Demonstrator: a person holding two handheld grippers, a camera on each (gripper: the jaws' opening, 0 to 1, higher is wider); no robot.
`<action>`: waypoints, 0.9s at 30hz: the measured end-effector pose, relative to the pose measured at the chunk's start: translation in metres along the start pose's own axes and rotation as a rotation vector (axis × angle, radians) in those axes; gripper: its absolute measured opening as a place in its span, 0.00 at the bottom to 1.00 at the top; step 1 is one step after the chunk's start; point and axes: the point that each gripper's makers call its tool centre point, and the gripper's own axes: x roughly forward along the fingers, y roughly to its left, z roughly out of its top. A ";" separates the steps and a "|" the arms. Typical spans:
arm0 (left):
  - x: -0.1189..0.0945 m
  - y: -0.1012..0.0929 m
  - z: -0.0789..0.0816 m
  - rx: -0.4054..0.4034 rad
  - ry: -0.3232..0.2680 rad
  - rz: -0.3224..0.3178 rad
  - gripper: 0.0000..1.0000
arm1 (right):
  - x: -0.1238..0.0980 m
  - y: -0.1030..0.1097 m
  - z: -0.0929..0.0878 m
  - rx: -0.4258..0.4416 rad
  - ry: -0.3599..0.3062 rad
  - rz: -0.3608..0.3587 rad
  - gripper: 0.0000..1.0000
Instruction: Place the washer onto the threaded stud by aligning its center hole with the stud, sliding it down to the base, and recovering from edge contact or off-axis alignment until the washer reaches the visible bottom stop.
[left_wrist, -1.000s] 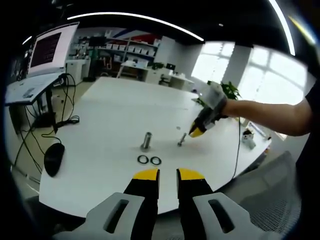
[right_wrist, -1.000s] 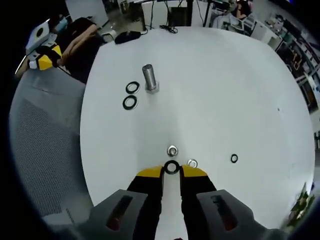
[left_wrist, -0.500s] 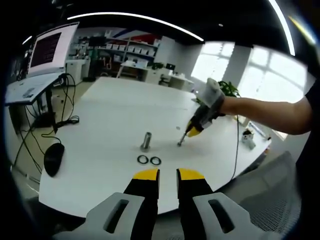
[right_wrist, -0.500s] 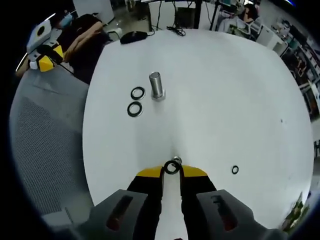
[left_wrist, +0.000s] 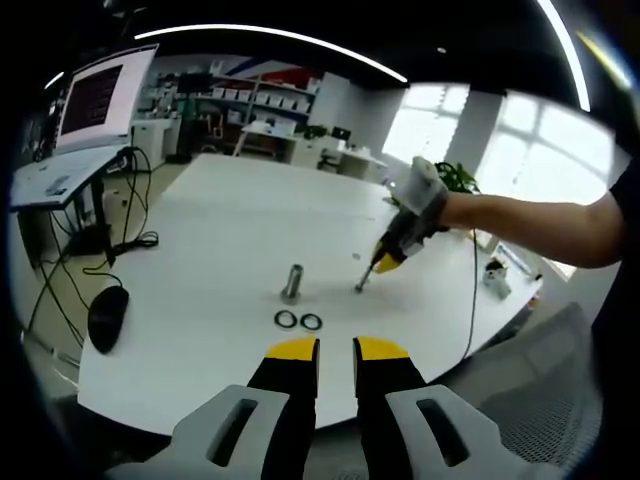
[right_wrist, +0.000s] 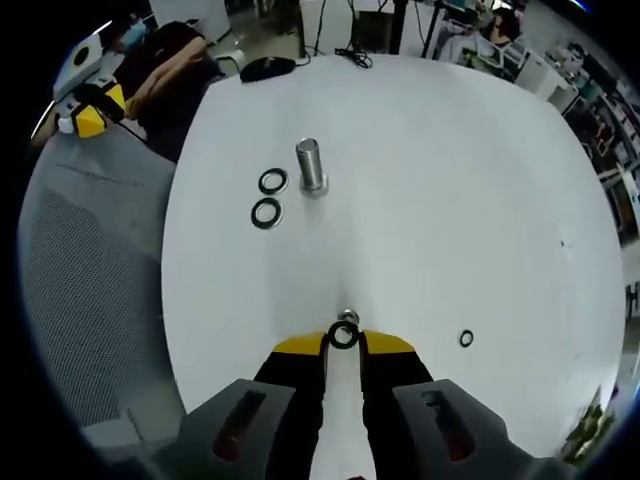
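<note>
pinching the washer (right_wrist: 344, 336) between nearly closed jaws, right gripper (right_wrist: 344, 343) holds it directly over the threaded stud (right_wrist: 347, 318).

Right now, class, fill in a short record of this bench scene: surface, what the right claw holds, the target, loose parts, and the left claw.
surface: white round table
right claw: shut on a black ring washer, held just above a small threaded metal stud
washer seated: not yet; it sits at the stud's top
large part: upright grey metal bolt
loose parts: two black ring washers beside the bolt; a small black ring apart to the right
left claw: holding nothing, jaws slightly apart, hovering off the table edge
</note>
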 end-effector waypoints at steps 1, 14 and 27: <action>0.000 0.000 0.000 0.000 0.000 0.000 0.11 | 0.000 0.000 0.000 0.002 0.000 0.000 0.15; 0.000 0.001 0.000 -0.001 0.001 0.002 0.11 | 0.000 -0.001 0.003 -0.008 0.003 0.002 0.15; 0.000 0.001 0.000 -0.002 0.000 0.002 0.11 | 0.005 -0.002 0.003 -0.007 0.015 0.011 0.15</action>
